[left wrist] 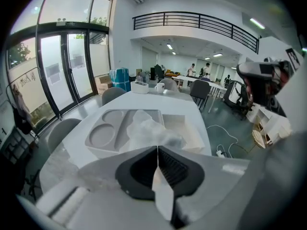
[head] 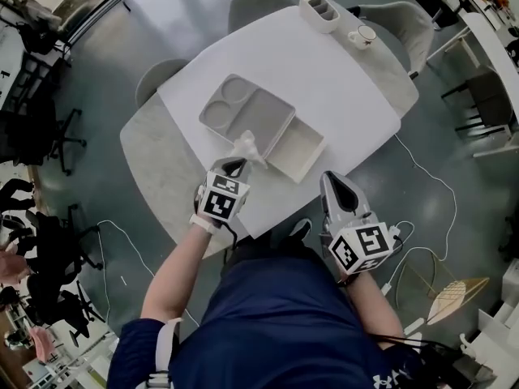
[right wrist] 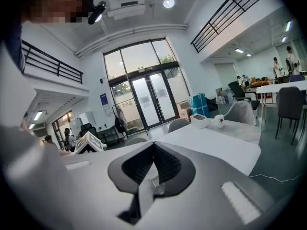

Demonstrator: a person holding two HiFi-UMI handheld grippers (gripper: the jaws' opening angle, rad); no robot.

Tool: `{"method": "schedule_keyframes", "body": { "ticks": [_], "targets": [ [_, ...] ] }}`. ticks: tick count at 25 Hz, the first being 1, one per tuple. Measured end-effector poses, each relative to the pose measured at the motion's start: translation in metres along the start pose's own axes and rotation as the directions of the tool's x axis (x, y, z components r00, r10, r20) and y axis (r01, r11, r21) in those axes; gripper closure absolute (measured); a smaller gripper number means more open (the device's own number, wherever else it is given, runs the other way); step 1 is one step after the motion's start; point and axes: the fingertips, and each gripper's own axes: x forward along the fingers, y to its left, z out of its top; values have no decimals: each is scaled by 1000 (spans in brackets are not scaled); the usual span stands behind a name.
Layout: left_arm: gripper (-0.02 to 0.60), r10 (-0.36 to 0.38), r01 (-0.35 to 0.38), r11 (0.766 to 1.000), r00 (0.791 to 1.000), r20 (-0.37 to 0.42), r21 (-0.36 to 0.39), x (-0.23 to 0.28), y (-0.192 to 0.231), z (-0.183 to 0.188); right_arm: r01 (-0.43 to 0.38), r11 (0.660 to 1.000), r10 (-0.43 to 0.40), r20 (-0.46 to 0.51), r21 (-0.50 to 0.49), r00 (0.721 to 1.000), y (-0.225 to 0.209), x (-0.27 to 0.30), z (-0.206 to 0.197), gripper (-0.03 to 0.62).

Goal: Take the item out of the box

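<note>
A grey moulded tray with round and oblong hollows lies tilted over a shallow white box on the white table. A crumpled piece of clear plastic wrap rises from the tray's near edge. My left gripper is shut on this wrap at the table's front edge. The left gripper view shows the wrap bunched just past the closed left gripper, with the tray and box behind. My right gripper hovers off the table's near right corner, shut with nothing in it.
At the far end of the table stand a white compartment caddy and a cup on a saucer. Grey chairs ring the table. Cables trail on the floor to the right.
</note>
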Motion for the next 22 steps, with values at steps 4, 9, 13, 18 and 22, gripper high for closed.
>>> {"method": "schedule_keyframes", "body": {
  "ticks": [4, 9, 13, 18, 22],
  "targets": [
    [574, 32, -34, 999, 998, -57, -35, 2, 23, -39, -19, 1000, 19, -6, -13, 1000, 8, 6, 1, 592],
    [574, 31, -40, 997, 989, -146, -62, 16, 35, -79, -20, 999, 20, -12, -27, 1000, 11, 7, 3, 592],
    [574, 23, -42, 995, 978, -208, -88, 31, 42, -102, -11, 999, 11, -15, -33, 1000, 10, 7, 4, 592],
    [574, 61, -86, 992, 968, -243, -91, 38, 55, -114, 4, 1000, -4, -14, -27, 1000, 7, 3, 4, 592],
    [572, 20, -58, 989, 963, -268, -136, 55, 50, -133, 10, 1000, -11, -17, -22, 1000, 5, 2, 2, 592]
  ]
}}
